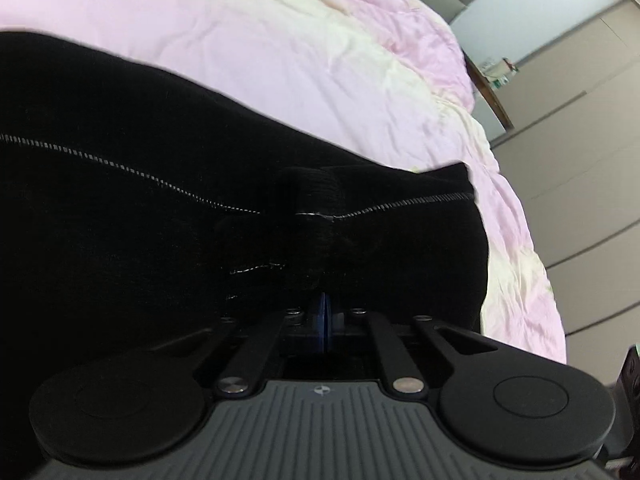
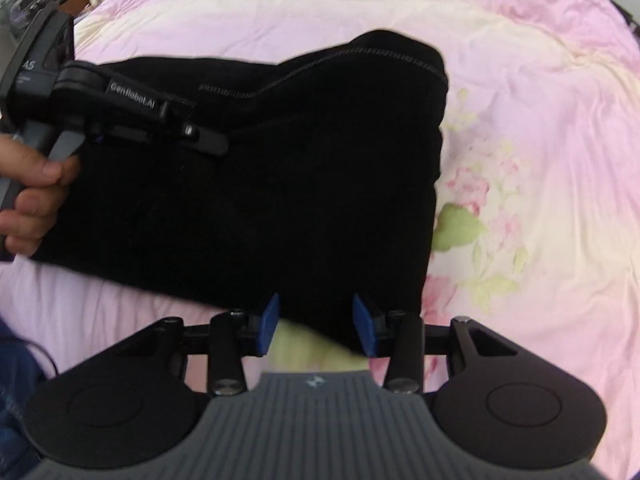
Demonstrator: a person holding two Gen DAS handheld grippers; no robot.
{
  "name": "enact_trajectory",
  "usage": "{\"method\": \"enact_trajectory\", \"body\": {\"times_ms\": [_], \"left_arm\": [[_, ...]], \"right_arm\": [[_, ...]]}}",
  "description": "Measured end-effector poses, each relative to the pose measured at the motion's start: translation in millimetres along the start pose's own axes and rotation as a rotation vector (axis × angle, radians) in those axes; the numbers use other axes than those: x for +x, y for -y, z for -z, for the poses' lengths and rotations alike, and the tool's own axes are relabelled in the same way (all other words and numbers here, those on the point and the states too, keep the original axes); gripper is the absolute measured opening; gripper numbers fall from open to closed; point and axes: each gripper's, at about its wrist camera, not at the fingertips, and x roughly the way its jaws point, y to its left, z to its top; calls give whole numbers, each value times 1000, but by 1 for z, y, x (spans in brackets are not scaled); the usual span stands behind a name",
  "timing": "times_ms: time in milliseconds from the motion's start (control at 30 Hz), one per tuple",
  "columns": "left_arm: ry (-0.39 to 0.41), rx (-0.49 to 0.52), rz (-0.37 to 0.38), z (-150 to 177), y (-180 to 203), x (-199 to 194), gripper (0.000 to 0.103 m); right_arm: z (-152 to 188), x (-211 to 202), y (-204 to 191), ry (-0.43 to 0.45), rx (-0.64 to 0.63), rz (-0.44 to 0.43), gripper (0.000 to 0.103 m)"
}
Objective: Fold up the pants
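Black knit pants (image 2: 280, 168), folded into a soft slab with pale contrast stitching, on a bed's rumpled pink floral quilt (image 2: 540, 160); left gripper (image 1: 325, 312) blue-padded fingers pinched shut on a fabric ridge; right gripper (image 2: 320, 324) fingers part-open, straddling the near hem.

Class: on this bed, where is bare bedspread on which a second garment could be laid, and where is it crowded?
Free: the bedspread to the right of the black pants, and the strip beyond their top edge. Crowded: the pants' left end, where the left gripper and the hand sit, and the near edge at the right gripper.
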Motion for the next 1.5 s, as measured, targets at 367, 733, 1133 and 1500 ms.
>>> {"method": "enact_trajectory", "body": {"times_ms": [367,733,1133,1500], "left_arm": [[116,40,-174,-8,-33,-131,76],[350,-332,-359,-4,-193,-334,88],[361,-946,-198,69,-298,-325,90],[525,-910,-130,53,-314,-291,87]], "right_arm": [[2,-42,-42,205,35,-114,39],[-61,4,-167,298,-4,-158,39],[-129,65,-353,273,-100,-292,40],[-113,113,-429,271,-282,9,40]]}}
